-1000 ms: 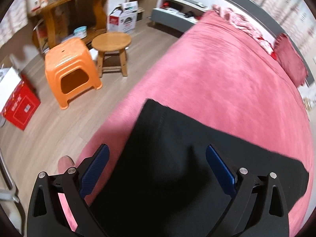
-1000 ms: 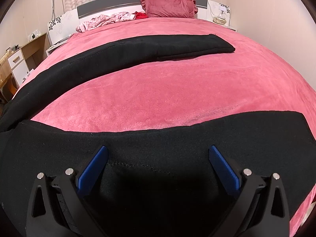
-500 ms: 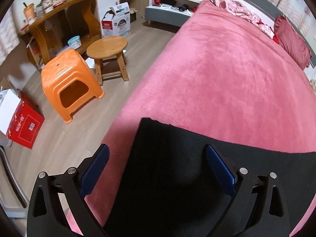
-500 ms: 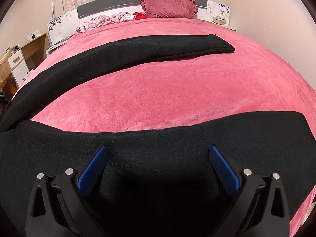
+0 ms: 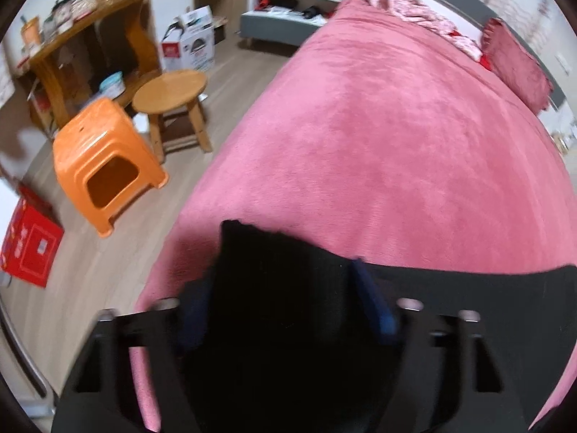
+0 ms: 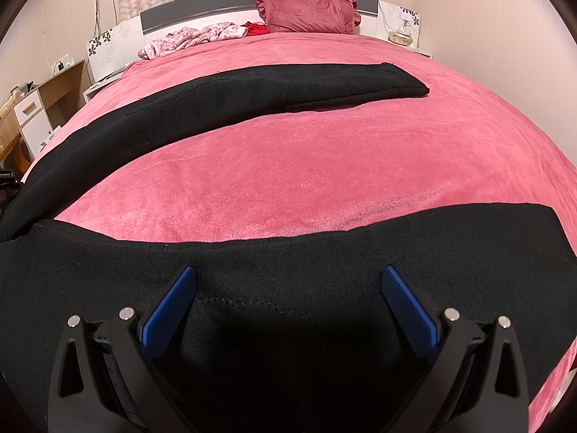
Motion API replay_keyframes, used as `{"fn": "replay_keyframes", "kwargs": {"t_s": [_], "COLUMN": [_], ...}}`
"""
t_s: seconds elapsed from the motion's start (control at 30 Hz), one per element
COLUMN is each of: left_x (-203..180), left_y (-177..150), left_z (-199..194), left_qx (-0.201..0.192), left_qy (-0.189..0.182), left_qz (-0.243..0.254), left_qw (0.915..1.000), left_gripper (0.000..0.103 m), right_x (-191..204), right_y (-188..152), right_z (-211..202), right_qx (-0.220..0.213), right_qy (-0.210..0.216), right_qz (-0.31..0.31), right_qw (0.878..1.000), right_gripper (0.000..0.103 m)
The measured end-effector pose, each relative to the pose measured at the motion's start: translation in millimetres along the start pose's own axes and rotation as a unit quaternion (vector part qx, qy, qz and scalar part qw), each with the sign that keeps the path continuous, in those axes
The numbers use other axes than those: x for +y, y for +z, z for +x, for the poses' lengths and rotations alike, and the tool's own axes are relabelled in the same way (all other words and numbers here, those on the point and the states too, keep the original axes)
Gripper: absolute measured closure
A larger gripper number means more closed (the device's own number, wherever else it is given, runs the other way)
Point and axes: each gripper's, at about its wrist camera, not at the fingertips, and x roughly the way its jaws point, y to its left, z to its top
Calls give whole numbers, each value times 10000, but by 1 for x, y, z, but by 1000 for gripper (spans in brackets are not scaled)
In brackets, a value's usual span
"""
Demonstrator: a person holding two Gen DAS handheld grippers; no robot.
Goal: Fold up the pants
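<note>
My left gripper [image 5: 281, 299] is closing over a corner of the black pants [image 5: 285, 281]; the cloth sits between the blue pads, though the view is blurred and I cannot tell whether they press on it yet. My right gripper [image 6: 288, 288] is spread wide above the near leg, its ribbed blue pads [image 6: 407, 310] apart from the fabric and nothing pinched.

The pants [image 6: 252, 274] are matte black, thick and slightly fuzzy, with a faint stitched seam just ahead of my right gripper. They lie flat on the bed [image 6: 324, 166] with the two legs splayed in a V: one leg runs across the near edge, the other stretches toward the head of the bed and ends in a squared, rounded-off hem.

The bed cover is plush pink fleece, smooth and unwrinkled. At the headboard lie a ruffled dark red pillow [image 6: 306, 11] and a crumpled floral cloth [image 6: 194, 38]. Beside the bed, on the pale wood floor, stand a glossy orange plastic stool [image 5: 104, 162] and a round wooden stool [image 5: 171, 90].
</note>
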Motion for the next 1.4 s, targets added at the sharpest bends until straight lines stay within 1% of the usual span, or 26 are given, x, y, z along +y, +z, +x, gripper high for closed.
{"fn": "replay_keyframes", "kwargs": {"t_s": [0.03, 0.07, 0.1, 0.13, 0.17, 0.23, 0.37, 0.43, 0.53, 0.63, 0.67, 0.8, 0.83, 0.87, 0.93, 1.07, 1.17, 1.23, 1.3, 1.33, 1.4], "left_x": [-5, -9, -12, -15, -20, -22, -18, -17, -16, -13, -11, 0, 3, 5, 7, 15, 21, 19, 17, 16, 20], "left_y": [0, -1, -2, -3, -7, -11, -22, -28, -47, -77, -85, -132, -141, -156, -178, -211, -226, -233, -235, -234, -237], "left_z": [-4, -7, -11, -15, -23, -34, -71, -89, -121, -159, -166, -188, -190, -191, -188, -161, -144, -139, -140, -139, -136], "left_qx": [-23, -34, -61, -101, -232, -387, -817, -967, -1182, -1431, -1447, -1472, -1473, -1438, -1372, -1035, -949, -1026, -1115, -1132, -1150], "left_qy": [-81, -147, -202, -224, -219, -283, -563, -678, -958, -1273, -1342, -1633, -1672, -1741, -1764, -1782, -1783, -1768, -1696, -1689, -1738], "left_qz": [90, 183, 266, 326, 429, 468, 418, 460, 597, 708, 690, 389, 322, 221, 112, -236, -372, -265, -108, -73, -92], "left_qw": [9999, 9997, 9994, 9992, 9986, 9978, 9942, 9919, 9866, 9789, 9779, 9748, 9743, 9739, 9746, 9782, 9787, 9785, 9791, 9791, 9780], "left_gripper": [71, 78, 88, 89, 90, 91, 91, 91, 91, 91, 91, 91, 91, 91, 91, 91, 91, 91, 91, 91, 91], "right_x": [0, -1, 0, -1, 0, -1, 0, 0, 0, 0, 0, -1, 0, 0, 1, 2, 4, 5, 8, 11, 15], "right_y": [0, 0, 0, 1, 0, 1, 1, 1, 1, 1, 1, 1, 1, 1, 1, 2, 5, 13, 27, 40, 57], "right_z": [0, 0, -1, -1, -1, -1, -1, -1, -1, -1, -1, -1, -1, -1, -1, -2, -1, 1, 4, 6, 4], "right_qx": [-3, -6, -8, -9, -9, -12, -20, -20, -22, -23, -23, -24, -23, -24, -26, -4, 95, 324, 616, 787, 755], "right_qy": [-5, -8, -11, -10, -7, -3, 2, 0, 2, 3, 0, 6, 2, -2, -14, -28, -72, -104, -143, -155, -100], "right_qz": [-1, -3, -1, 1, 2, 9, 19, 19, 21, 22, 19, 24, 22, 20, 15, 7, -40, -154, -324, -426, -516], "right_qw": [10000, 10000, 10000, 10000, 10000, 10000, 10000, 10000, 10000, 10000, 10000, 10000, 10000, 10000, 10000, 10000, 9999, 9993, 9975, 9959, 9958], "right_gripper": [2, 2, 2, 2, 2, 2, 2, 2, 2, 2, 2, 2, 2, 2, 2, 2, 2, 2, 2, 2, 2]}}
